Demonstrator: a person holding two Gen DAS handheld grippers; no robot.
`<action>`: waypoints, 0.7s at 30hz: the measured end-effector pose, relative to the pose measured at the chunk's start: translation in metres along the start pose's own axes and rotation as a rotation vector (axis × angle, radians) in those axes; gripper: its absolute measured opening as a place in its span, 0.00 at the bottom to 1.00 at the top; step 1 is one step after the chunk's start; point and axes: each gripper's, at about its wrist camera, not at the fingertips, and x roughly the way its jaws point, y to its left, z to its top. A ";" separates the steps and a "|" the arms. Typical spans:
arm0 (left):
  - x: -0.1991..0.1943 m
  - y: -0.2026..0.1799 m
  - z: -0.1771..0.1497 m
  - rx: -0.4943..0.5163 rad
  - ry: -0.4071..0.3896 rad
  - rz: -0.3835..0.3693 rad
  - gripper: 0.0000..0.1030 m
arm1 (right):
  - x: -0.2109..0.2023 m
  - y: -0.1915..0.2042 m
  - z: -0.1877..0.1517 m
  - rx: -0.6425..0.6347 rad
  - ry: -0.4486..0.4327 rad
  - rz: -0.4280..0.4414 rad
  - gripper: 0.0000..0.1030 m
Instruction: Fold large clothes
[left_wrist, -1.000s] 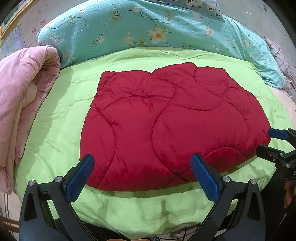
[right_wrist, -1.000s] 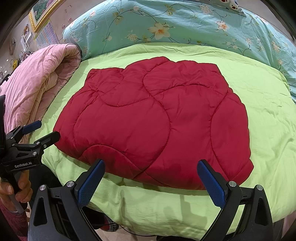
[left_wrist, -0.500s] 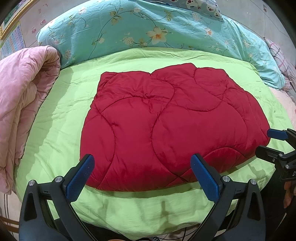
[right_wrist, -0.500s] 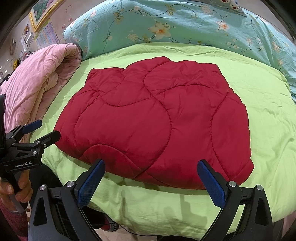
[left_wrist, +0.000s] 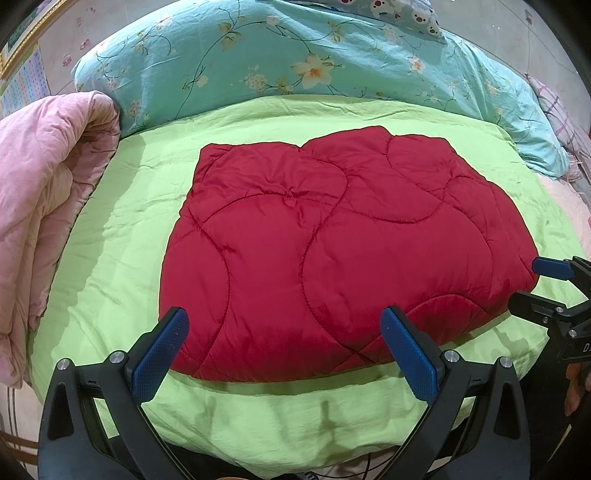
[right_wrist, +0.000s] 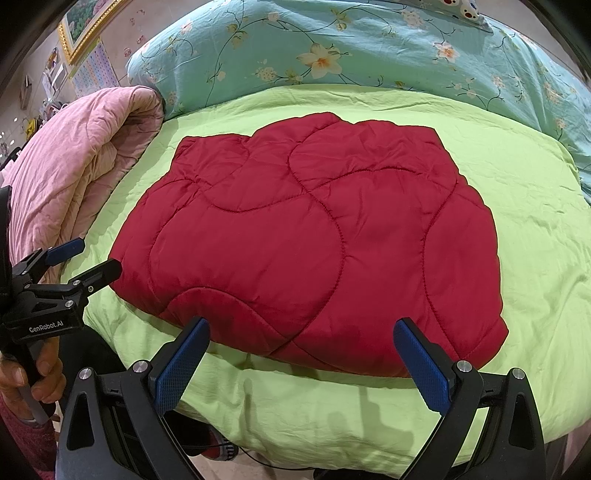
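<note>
A red quilted garment (left_wrist: 332, 251) lies folded and flat on the green sheet (left_wrist: 122, 229) of the bed; it also shows in the right wrist view (right_wrist: 314, 240). My left gripper (left_wrist: 284, 350) is open and empty, held just above the garment's near edge; it shows in the right wrist view (right_wrist: 83, 260) at the garment's left corner. My right gripper (right_wrist: 301, 362) is open and empty over the near edge; it shows in the left wrist view (left_wrist: 535, 284) beside the garment's right corner.
A folded pink quilt (left_wrist: 40, 206) lies along the bed's left side. A turquoise floral duvet (left_wrist: 295, 59) is piled across the head of the bed. The bed's front edge (right_wrist: 314, 435) drops off just below the grippers.
</note>
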 end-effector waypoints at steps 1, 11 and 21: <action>0.000 0.000 0.000 -0.001 0.000 0.001 1.00 | 0.000 0.000 0.000 0.001 0.000 0.000 0.98; 0.000 0.000 0.001 -0.001 -0.003 0.001 1.00 | 0.000 0.000 0.001 0.000 -0.001 0.001 0.98; 0.000 -0.001 0.001 -0.001 -0.002 0.002 1.00 | -0.001 0.000 0.001 0.000 0.000 0.002 0.98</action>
